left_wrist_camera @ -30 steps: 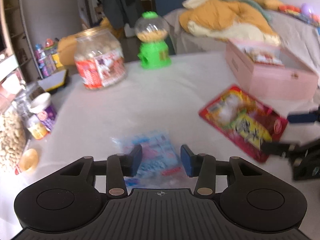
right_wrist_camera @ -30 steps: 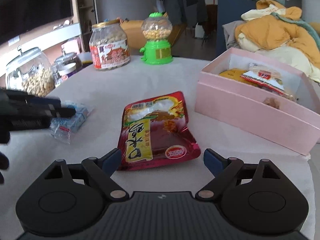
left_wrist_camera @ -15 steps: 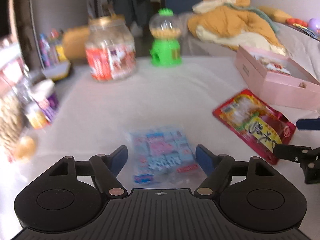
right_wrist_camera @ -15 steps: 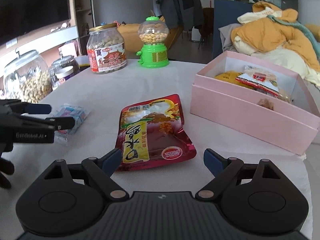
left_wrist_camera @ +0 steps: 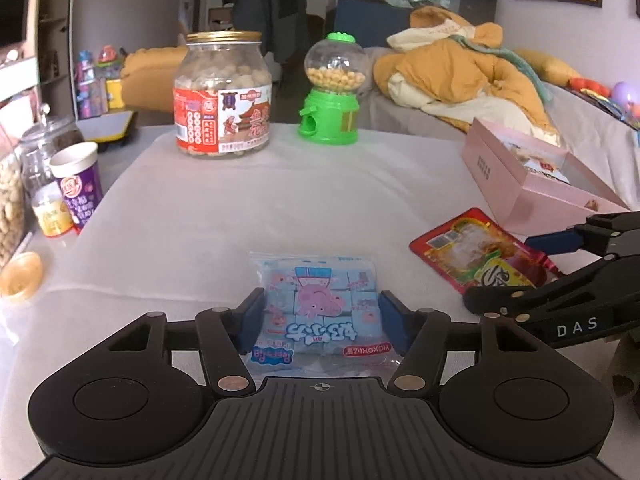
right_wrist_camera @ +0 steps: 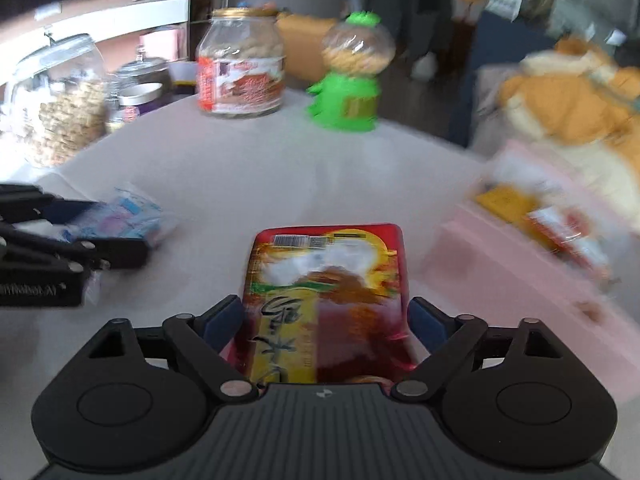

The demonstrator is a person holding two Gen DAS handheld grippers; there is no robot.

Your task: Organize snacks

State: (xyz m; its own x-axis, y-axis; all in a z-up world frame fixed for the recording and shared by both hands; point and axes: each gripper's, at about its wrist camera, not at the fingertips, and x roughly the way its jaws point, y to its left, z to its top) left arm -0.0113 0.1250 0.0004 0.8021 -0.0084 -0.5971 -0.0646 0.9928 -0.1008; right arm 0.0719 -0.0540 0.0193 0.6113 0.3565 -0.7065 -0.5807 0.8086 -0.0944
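A blue candy packet with a pink pig on it lies flat on the white table. My left gripper is open, its fingers either side of the packet. A red snack pouch lies flat between the fingers of my open right gripper. The pouch also shows in the left wrist view, with the right gripper over its near end. An open pink box with snacks inside stands at the right.
A big jar of snacks and a green gumball machine stand at the table's far side. A purple cup and glass jars stand at the left edge. A yellow lid lies at the left.
My left gripper has opened wider and settled around the blue packet. My right gripper has moved forward over the red pouch, which now lies between its fingers.
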